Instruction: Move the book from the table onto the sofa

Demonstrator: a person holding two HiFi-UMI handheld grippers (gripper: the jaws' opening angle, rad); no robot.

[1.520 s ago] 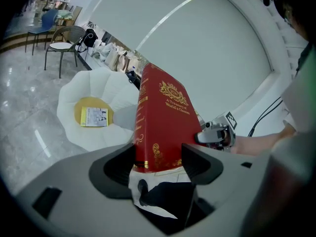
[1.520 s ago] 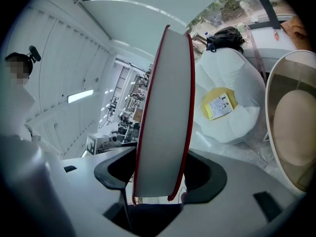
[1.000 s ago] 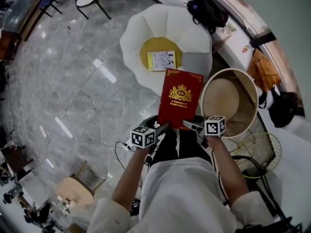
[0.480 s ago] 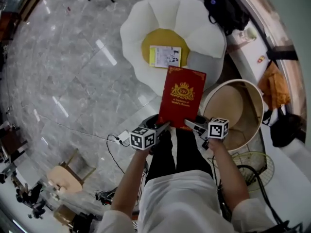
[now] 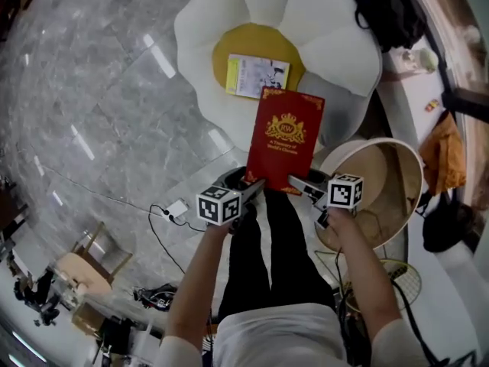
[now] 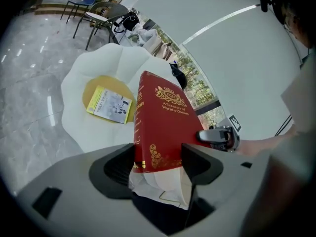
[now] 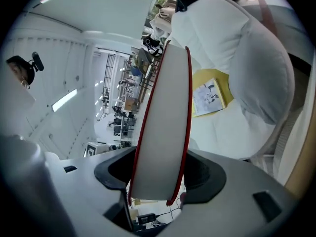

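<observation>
Book (image 5: 284, 140), a red hardback with a gold crest, hangs in the air between both grippers, over the gap between the person's legs and the sofa (image 5: 336, 60); in the head view its far edge overlaps the near petal of that white, flower-shaped seat. The sofa's yellow centre (image 5: 229, 48) cups one thing, a thin booklet (image 5: 258, 76) lying flat at 11 o'clock from the book. At 3 o'clock from the book stands a round wooden tub (image 5: 409, 167) with a raised rim; a paler disc shows inside, and what else it holds cannot be made out. The book's long axis runs from 6 to 12 o'clock, its top edge leaning slightly toward 1 and pointing at the sofa. Its front cover faces up toward the head camera, with the spine on the left. The left gripper (image 5: 252, 186) is clamped on the near corner at the spine side, its jaws pressing both covers of the book (image 6: 163, 127). The right gripper (image 5: 302, 186) grips the near corner on the page side, where the white page block sits between its jaws and red covers (image 7: 163, 122). Both forearms reach out from 6 o'clock, roughly parallel and angled downward, the right hand over the tub's rim. From the left gripper view the booklet (image 6: 109, 104) lies at 10 o'clock from the book.
</observation>
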